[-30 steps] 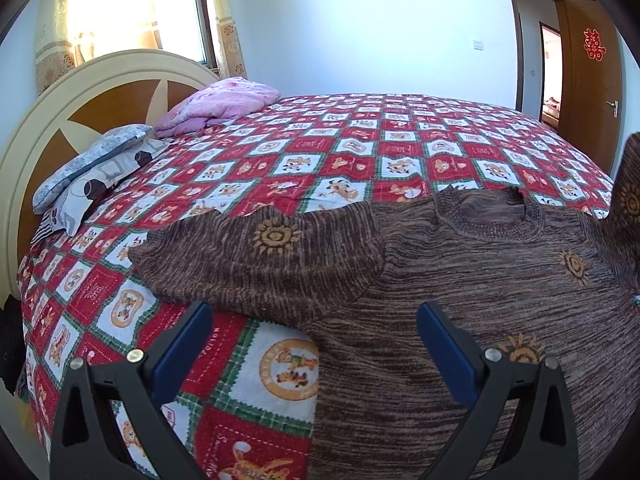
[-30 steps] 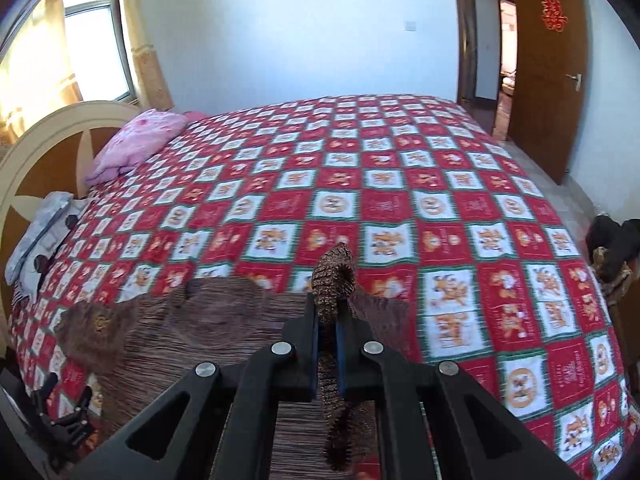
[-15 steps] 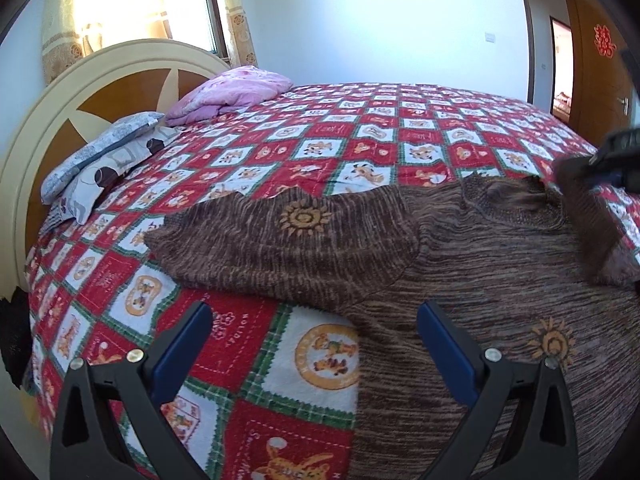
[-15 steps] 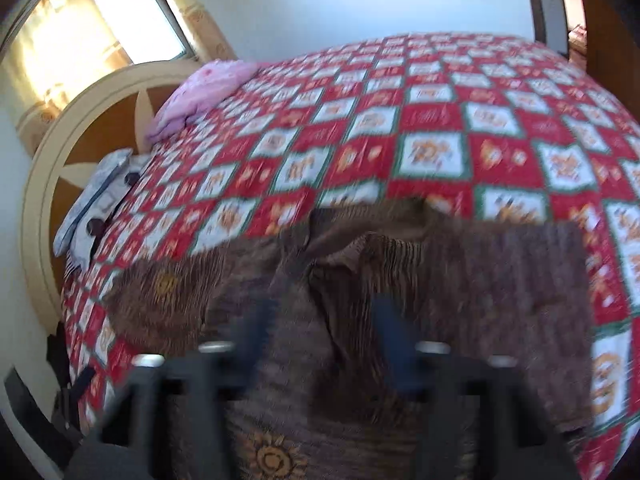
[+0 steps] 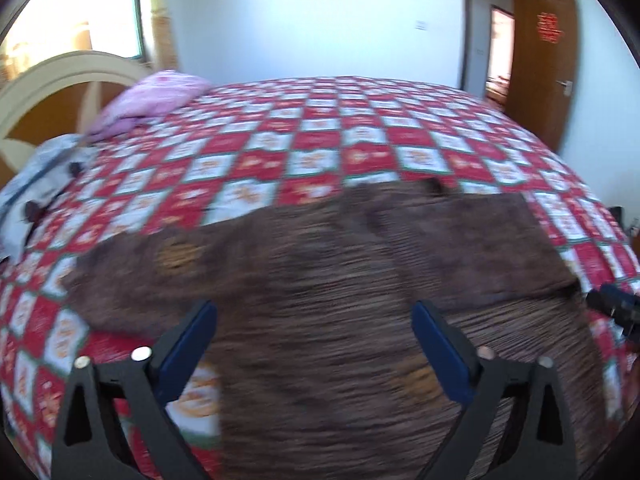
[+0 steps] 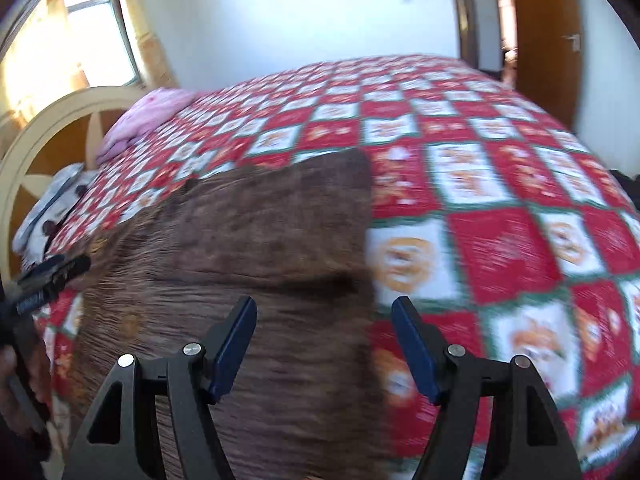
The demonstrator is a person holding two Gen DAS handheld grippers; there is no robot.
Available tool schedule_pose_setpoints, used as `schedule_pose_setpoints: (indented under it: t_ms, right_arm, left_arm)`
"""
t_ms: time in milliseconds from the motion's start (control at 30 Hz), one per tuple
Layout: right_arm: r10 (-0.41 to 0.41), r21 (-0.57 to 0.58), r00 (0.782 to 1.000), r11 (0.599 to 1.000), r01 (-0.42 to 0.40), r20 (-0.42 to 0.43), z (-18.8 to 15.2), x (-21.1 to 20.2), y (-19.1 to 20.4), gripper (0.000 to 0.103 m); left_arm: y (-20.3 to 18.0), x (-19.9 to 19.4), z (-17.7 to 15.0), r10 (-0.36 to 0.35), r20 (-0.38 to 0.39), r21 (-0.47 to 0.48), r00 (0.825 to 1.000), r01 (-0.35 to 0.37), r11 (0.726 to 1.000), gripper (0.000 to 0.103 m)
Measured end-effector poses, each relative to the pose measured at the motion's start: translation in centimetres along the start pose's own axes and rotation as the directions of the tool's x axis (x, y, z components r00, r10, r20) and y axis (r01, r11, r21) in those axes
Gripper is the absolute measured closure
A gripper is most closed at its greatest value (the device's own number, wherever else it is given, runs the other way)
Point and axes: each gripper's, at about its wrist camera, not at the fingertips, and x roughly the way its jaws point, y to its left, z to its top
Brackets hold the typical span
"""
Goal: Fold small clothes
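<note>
A brown knitted sweater (image 5: 320,280) with orange sun motifs lies flat on the bed. Its left sleeve (image 5: 160,264) stretches out to the left, and its right sleeve (image 5: 472,236) lies folded across the chest. My left gripper (image 5: 314,312) hovers over the sweater's body with its jaws wide and closing; nothing is between them. My right gripper (image 6: 324,306) stands open above the sweater's (image 6: 260,240) right edge, holding nothing. Each gripper shows at the edge of the other's view: the right gripper (image 5: 612,308) and the left gripper (image 6: 48,276). Both views are blurred.
The bed's quilt (image 5: 360,140) is a red, white and green check. A pink pillow (image 5: 152,100) and a grey pillow (image 5: 40,184) lie by the cream headboard (image 5: 60,76). A brown door (image 5: 544,60) stands at the back right. A hand (image 6: 16,380) shows at the left edge.
My right gripper opened and let go of the sleeve, which now lies folded across the sweater; it also sank lower. My left gripper shifted right over the sweater's body.
</note>
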Motion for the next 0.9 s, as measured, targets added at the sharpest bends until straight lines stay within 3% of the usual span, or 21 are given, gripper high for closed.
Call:
schedule_pose_setpoints:
  t_ms: [133, 267, 333, 367, 400, 433, 533, 733, 900]
  right_arm:
    - [-0.002, -0.024, 0.998, 1.0, 0.003, 0.069, -2.1, -0.9, -0.7, 0.032]
    - [0.004, -0.06, 0.997, 0.998, 0.001, 0.077, -2.8, -0.5, 0.0, 0.032]
    - [0.002, -0.083, 0.997, 0.997, 0.004, 0.078, -3.0, -0.2, 0.3, 0.032]
    - [0.0, -0.086, 0.997, 0.996, 0.006, 0.078, -3.3, -0.2, 0.3, 0.032]
    - [0.002, -0.089, 0.997, 0.996, 0.004, 0.077, -3.4, -0.2, 0.4, 0.032]
    - [0.005, -0.089, 0.997, 0.996, 0.001, 0.073, -3.5, -0.1, 0.4, 0.032]
    - [0.0, -0.089, 0.997, 0.996, 0.007, 0.08, -3.7, -0.1, 0.6, 0.032]
    - [-0.026, -0.046, 0.99, 0.998, 0.032, 0.139, -3.5, -1.1, -0.2, 0.032]
    - [-0.049, -0.034, 0.996, 0.998, 0.051, 0.079, -3.5, 0.2, -0.7, 0.032]
  left_arm:
    - [-3.7, 2.6, 1.1, -0.052, -0.054, 0.025, 0.997, 0.053, 0.998, 0.021]
    - [-6.1, 6.1, 1.3, -0.041, -0.13, 0.041, 0.991, 0.047, 0.998, 0.028]
    - [-6.5, 8.2, 0.9, -0.04, -0.204, 0.026, 0.978, 0.046, 0.999, 0.046]
    - [-6.4, 8.5, 0.7, -0.048, -0.21, 0.014, 0.977, 0.052, 0.999, 0.049]
    - [-6.2, 8.5, 0.6, -0.065, -0.189, -0.005, 0.98, 0.065, 0.998, 0.053]
    - [-6.1, 8.1, 0.5, -0.067, -0.16, -0.006, 0.985, 0.067, 0.998, 0.068]
    - [-6.6, 7.2, 0.3, -0.076, -0.137, 0.014, 0.988, 0.079, 0.997, 0.091]
    - [-6.5, 5.0, 0.5, -0.069, -0.081, 0.022, 0.994, 0.071, 0.997, 0.094]
    - [-5.7, 5.5, 1.3, -0.031, -0.045, 0.019, 0.999, 0.032, 0.999, 0.093]
